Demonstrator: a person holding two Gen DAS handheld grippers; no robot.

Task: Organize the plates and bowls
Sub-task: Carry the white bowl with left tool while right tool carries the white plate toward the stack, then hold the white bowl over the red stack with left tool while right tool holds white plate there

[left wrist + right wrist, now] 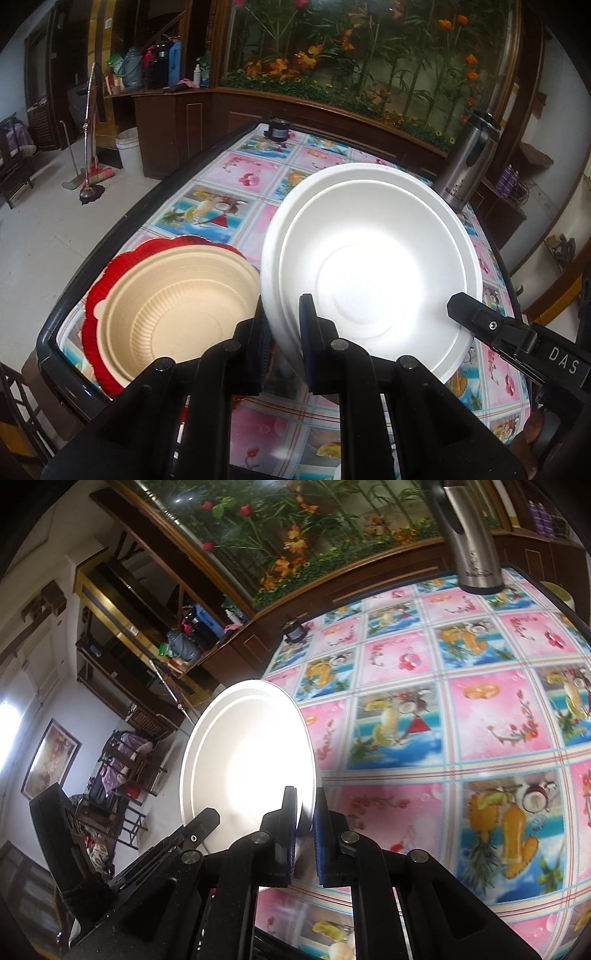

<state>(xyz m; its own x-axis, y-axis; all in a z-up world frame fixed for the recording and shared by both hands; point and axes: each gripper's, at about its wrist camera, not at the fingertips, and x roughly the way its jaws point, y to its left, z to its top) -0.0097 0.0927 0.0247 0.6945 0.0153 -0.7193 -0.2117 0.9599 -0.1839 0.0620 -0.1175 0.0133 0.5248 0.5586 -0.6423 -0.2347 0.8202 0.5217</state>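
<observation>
The left gripper (284,332) is being held clamped on the near-left rim of the white bowl (369,258), its pads closed tight on the thin edge and angled steeply down toward the table (229,184). The right gripper (304,823) is being held closed in the same way on the opposite rim, also pitched downward, and in the left view its tip is being seen reaching in from the right. The bowl is being carried tilted, clear of the tablecloth, over the middle of the table. At the near-left edge, a tan bowl (177,306) is being kept inside a red plate (110,280). A steel flask (469,162) is being left standing upright at the far-right edge.
</observation>
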